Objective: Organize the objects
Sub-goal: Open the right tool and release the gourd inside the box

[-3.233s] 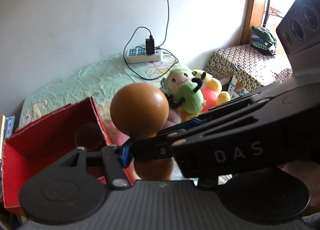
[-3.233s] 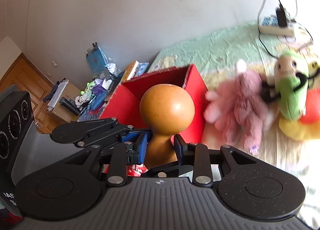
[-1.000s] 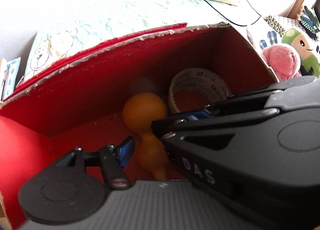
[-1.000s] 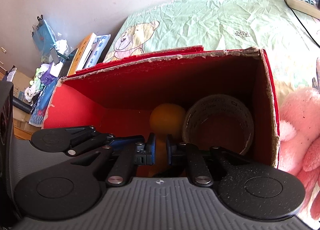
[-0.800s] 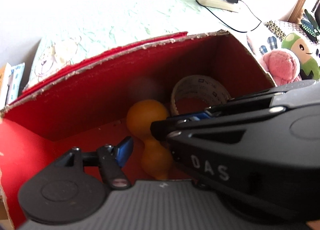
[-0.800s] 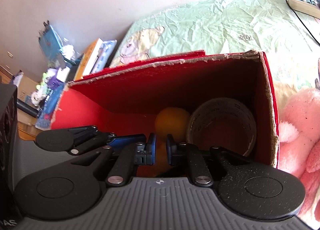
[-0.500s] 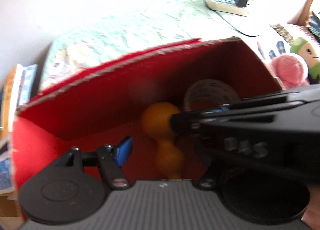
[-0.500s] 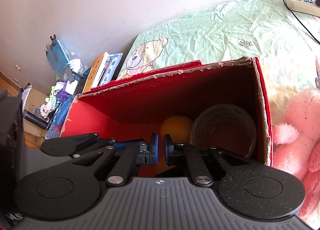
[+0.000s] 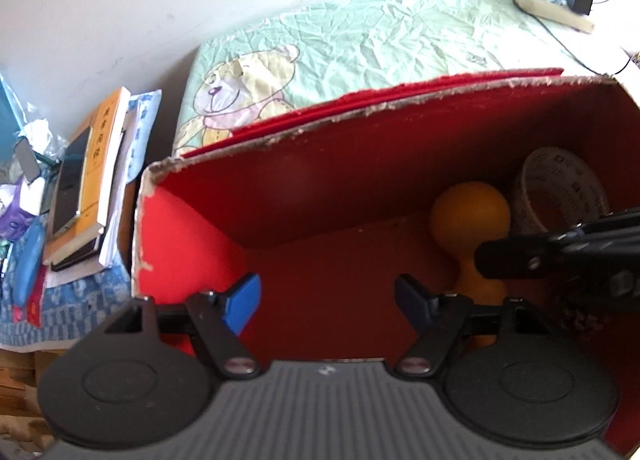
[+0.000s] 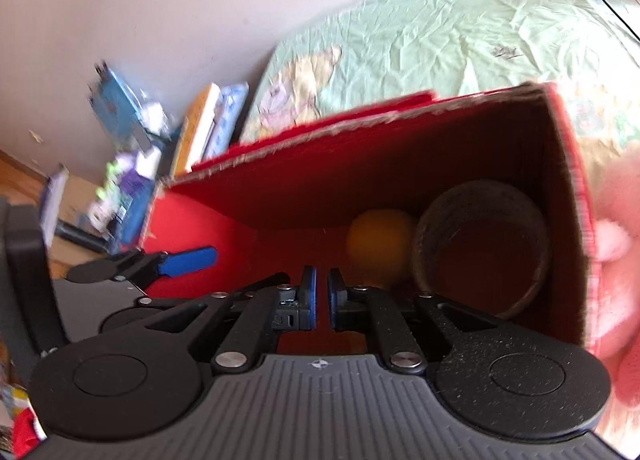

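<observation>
An orange gourd [image 9: 470, 216] lies inside the red cardboard box [image 9: 360, 128], next to a roll of tape [image 9: 560, 188] at the box's right end. It also shows in the right wrist view [image 10: 378, 246] beside the roll [image 10: 480, 248] in the box [image 10: 568, 164]. My left gripper [image 9: 328, 298] is open and empty over the box floor, left of the gourd. My right gripper [image 10: 320, 296] is almost shut with a narrow gap and holds nothing, just short of the gourd.
The box sits on a green bedsheet with a bear print [image 9: 240, 84]. Books and clutter [image 9: 88, 176] lie to the left on a low table. A power strip with a charger [image 9: 556, 4] is at the far right. A pink plush [image 10: 616, 260] lies right of the box.
The gourd was carried into the box and let go; it now lies inside. Both grippers have pulled back, the left one swinging left and now open.
</observation>
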### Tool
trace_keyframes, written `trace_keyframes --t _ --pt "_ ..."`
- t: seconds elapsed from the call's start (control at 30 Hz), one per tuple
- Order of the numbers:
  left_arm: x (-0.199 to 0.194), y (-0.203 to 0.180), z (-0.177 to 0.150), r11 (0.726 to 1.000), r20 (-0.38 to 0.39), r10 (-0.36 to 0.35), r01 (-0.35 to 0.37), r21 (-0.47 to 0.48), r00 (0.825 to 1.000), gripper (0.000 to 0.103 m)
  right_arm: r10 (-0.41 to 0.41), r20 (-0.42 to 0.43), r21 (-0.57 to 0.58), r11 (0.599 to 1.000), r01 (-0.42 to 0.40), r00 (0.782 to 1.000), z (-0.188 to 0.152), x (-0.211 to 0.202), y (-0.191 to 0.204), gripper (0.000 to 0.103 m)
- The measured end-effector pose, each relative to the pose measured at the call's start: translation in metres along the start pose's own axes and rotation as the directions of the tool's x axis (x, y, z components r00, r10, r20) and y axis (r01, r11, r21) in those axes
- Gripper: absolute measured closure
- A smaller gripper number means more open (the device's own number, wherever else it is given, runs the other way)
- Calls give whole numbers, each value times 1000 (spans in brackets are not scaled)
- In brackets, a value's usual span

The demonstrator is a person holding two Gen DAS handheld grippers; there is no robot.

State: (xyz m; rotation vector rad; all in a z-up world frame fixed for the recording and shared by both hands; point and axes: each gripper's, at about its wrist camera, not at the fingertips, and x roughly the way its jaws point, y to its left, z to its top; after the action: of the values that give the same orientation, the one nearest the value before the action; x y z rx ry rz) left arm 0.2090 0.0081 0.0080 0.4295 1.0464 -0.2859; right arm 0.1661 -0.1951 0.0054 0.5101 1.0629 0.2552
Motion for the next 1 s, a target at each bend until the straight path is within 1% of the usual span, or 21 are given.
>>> trace_keyframes --t 0.03,0.13,0.2,0.23,0.27,0.3,0.33,0.43,0.5,0.73,0.83,1.0 --pt "1 0 0 1000 -3 -2 2 -4 1000 26 -19 -16 -4 1000 19 1000 0 5 3 96" --pt "7 -2 0 1000 -27 -1 1 -9 1000 30 -17 -51 6 1000 18 999 1 17 5 95" --pt "10 -4 -5 1000 -47 -15 14 -6 999 30 -20 -80 15 1000 21 997 0 22 6 91" --pt "10 -4 -6 1000 -50 -17 17 -5 999 34 -32 -92 7 999 33 995 -1 23 6 90" --pt "10 -3 -6 1000 -48 -21 21 -6 999 35 -58 -101 5 998 59 993 -3 25 6 89" --pt "9 -2 -6 1000 -40 -21 20 -12 999 35 -80 -97 17 996 82 992 -4 25 6 91" --pt "9 -1 -6 1000 -36 -26 25 -17 999 34 -89 -88 30 995 91 992 -5 24 5 90" --pt "9 0 -6 999 -38 -43 42 -21 998 34 -93 -66 103 990 100 993 -7 20 -5 90" --pt "8 -1 -6 999 -32 -44 44 -18 998 34 -91 -57 126 987 98 994 -9 17 -9 89" --pt "9 -6 -7 999 -21 -35 35 -12 999 34 -92 -36 81 992 95 995 -14 13 -3 89" --pt "12 -2 -6 999 -17 -33 32 -12 999 34 -86 -16 74 994 87 996 -17 8 -2 89" --pt "10 -3 -6 1000 8 -9 9 -15 1000 33 -92 19 49 995 91 996 -22 1 0 89"
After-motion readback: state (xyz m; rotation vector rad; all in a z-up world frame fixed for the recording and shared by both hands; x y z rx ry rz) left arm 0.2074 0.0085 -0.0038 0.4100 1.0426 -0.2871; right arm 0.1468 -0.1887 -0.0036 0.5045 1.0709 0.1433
